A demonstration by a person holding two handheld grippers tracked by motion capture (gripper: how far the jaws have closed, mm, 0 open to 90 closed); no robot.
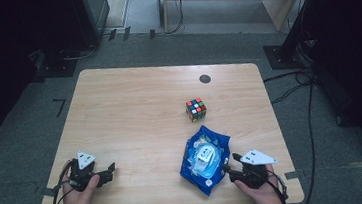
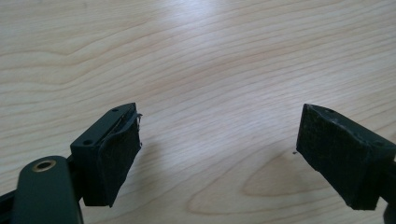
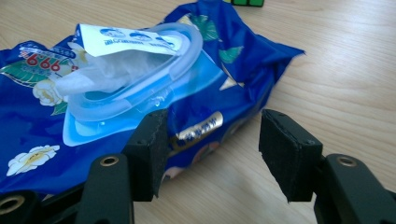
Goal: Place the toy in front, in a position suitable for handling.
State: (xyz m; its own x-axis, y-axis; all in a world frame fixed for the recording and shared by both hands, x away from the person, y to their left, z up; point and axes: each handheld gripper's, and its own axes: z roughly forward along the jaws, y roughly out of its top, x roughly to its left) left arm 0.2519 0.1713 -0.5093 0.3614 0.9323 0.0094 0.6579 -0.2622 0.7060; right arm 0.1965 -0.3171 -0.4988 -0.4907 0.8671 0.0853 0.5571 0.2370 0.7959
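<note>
Soft pack of wet wipes [image 1: 206, 161] lying flat on the near right part of the tabletop [image 1: 135, 116], its clear plastic flip lid [image 3: 140, 70] raised and a white wipe [image 3: 100, 77] bunched in the opening. A puzzle cube [image 1: 196, 109] stands just beyond the pack, apart from it.

Right gripper [image 1: 231, 167], held in the person's right hand [image 1: 260, 187], sits at the pack's near right edge with its jaws spread; in the right gripper view [image 3: 210, 154] the blue foil lies in front of and partly between them, and the pads do not press on it. Left gripper [image 1: 109, 170] rests at the near left of the tabletop, well apart from the pack, jaws wide over bare wood [image 2: 219, 154].

Handling, as a judgement: the pack looks light to moderate in weight, limp and crinkly, so it will sag and fold if lifted by one corner. The glossy foil is probably slippery under the pads. The stiff lid frame offers the firmest hold for moving the pack; the protruding wipe is thin, damp and tearable, best pinched close to the opening and drawn out while the other gripper steadies the pack.
</note>
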